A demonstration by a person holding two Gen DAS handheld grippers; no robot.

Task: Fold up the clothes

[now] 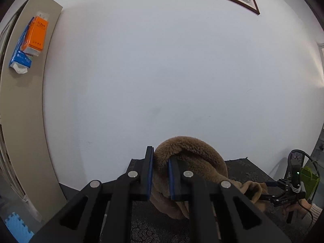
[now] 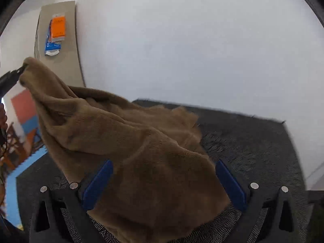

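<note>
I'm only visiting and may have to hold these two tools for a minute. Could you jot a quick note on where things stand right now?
Left tool: shut on a bunched fold of the brown fleece garment, held up off the surface.
Right tool: open, with the garment draped between its blue pads; they do not seem to press it.
The garment hangs from the left tool down onto the dark patterned mat.
Done: garment picked up. No neat fold visible yet.
Left: spread it flat on the mat, then fold.
</note>
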